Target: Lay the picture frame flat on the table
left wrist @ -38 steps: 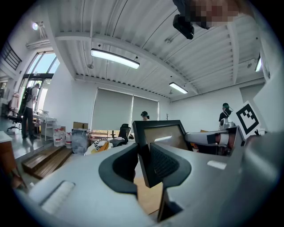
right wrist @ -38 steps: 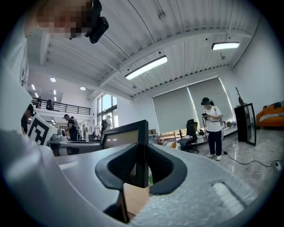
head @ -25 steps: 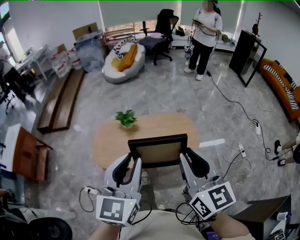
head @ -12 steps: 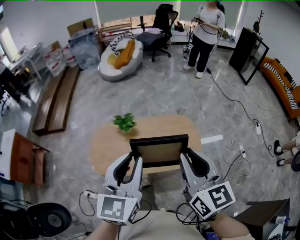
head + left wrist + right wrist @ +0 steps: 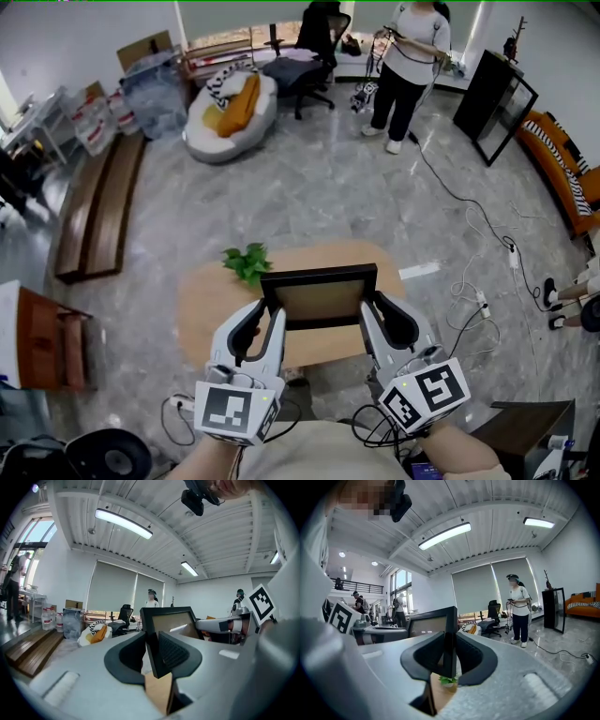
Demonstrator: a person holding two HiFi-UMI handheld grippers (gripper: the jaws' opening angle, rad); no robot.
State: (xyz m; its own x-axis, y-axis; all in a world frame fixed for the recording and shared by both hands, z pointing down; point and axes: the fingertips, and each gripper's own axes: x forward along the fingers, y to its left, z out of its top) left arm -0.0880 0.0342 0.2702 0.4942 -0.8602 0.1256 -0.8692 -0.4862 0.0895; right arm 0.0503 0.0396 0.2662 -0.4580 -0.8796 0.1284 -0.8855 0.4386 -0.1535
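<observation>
I hold a black picture frame [image 5: 319, 298] with a tan panel upright between both grippers, above the near part of the oval wooden table [image 5: 202, 300]. My left gripper [image 5: 268, 321] is shut on the frame's left edge and my right gripper [image 5: 371, 317] on its right edge. Seen from the left gripper view, the frame [image 5: 169, 619] stands on edge between the pads of that gripper [image 5: 152, 654]. The right gripper view shows the frame's [image 5: 432, 622] black side bar clamped in the right gripper [image 5: 449, 657]. A small green potted plant [image 5: 247, 263] sits on the table's far left.
A person [image 5: 409, 58] stands at the back of the room. Cables and a power strip [image 5: 480, 298] lie on the floor to the right of the table. A beanbag [image 5: 231, 109], an office chair [image 5: 302, 62] and wooden benches [image 5: 94, 204] stand further off.
Both grippers and the frame have moved forward together, so the frame now hangs over the table instead of at its near edge. The grip on the frame is unchanged.
</observation>
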